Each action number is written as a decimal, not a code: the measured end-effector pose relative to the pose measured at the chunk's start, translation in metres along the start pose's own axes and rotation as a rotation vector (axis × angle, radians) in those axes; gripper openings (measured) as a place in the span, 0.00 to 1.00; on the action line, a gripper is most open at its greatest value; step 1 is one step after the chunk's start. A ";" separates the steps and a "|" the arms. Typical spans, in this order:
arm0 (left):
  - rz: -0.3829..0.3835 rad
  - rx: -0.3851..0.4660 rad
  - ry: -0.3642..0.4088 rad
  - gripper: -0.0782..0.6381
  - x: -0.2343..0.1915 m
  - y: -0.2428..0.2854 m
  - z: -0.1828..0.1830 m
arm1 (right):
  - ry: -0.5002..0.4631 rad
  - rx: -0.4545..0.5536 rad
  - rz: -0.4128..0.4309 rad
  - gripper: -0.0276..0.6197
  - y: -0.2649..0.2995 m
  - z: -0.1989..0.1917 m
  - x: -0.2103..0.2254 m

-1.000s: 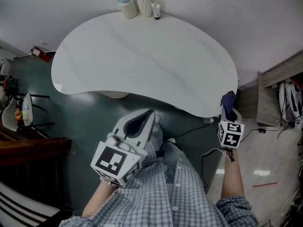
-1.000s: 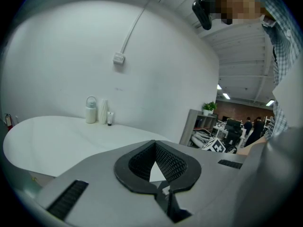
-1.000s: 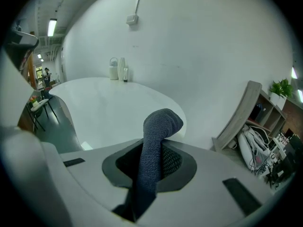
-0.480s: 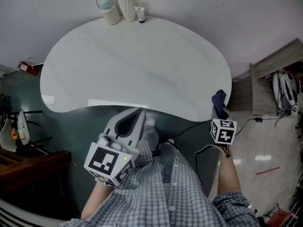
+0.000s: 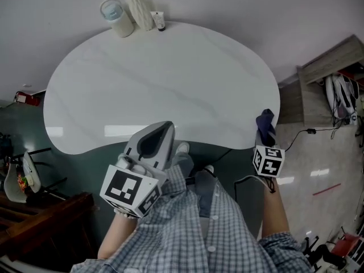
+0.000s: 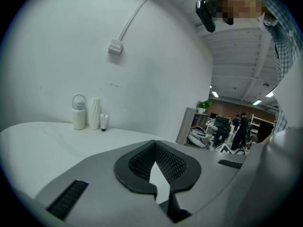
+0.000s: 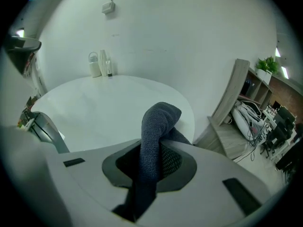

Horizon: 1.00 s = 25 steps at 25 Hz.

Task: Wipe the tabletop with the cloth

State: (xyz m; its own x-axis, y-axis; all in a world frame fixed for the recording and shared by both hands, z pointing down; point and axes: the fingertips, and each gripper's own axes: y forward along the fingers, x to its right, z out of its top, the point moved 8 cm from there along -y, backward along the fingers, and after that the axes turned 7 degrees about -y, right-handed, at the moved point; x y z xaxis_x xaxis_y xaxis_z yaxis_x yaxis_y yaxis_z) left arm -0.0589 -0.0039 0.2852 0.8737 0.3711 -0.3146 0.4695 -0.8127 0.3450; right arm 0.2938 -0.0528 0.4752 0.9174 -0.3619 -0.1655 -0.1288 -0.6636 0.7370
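Observation:
A white kidney-shaped table (image 5: pixel 159 78) fills the middle of the head view. My right gripper (image 5: pixel 265 136) hangs just off the table's near right edge, shut on a dark blue cloth (image 5: pixel 265 121) that sticks up out of its jaws. In the right gripper view the cloth (image 7: pixel 158 126) rises in a folded hump between the pads, with the table (image 7: pixel 109 108) beyond. My left gripper (image 5: pixel 162 131) sits at the near edge in front of the person's body, jaws together and holding nothing. In its own view the left gripper (image 6: pixel 158 169) points across the tabletop (image 6: pixel 38 145).
A pale bottle (image 5: pixel 114 10), a ribbed white vase (image 5: pixel 139 7) and a small tube (image 5: pixel 158 20) stand at the table's far edge by the wall. A wooden shelf unit (image 5: pixel 324 67) stands to the right, a cable (image 5: pixel 296 141) trails on the floor, and dark furniture (image 5: pixel 34 209) sits at the lower left.
The head view has swung a little, so the table sits lower and further left. Both grippers stay near the table's front edge. The cloth stays in the right gripper.

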 end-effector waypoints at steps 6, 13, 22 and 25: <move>-0.046 -0.009 0.009 0.12 -0.027 0.009 0.014 | 0.028 -0.009 -0.012 0.12 -0.004 0.005 -0.031; -0.090 -0.024 0.031 0.12 -0.056 0.015 0.022 | 0.061 0.013 -0.009 0.12 -0.006 0.015 -0.072; -0.106 -0.026 0.039 0.12 -0.084 0.013 0.028 | 0.003 0.048 0.102 0.12 0.002 0.044 -0.142; -0.112 -0.024 0.041 0.12 -0.088 0.015 0.031 | -0.034 0.061 0.154 0.12 0.007 0.056 -0.165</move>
State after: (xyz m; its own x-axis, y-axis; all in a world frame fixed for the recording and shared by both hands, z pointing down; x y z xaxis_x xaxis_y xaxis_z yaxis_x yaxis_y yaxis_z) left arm -0.1329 -0.0628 0.2912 0.8197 0.4776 -0.3162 0.5671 -0.7543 0.3309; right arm 0.1206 -0.0342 0.4713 0.8721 -0.4833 -0.0766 -0.2900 -0.6366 0.7146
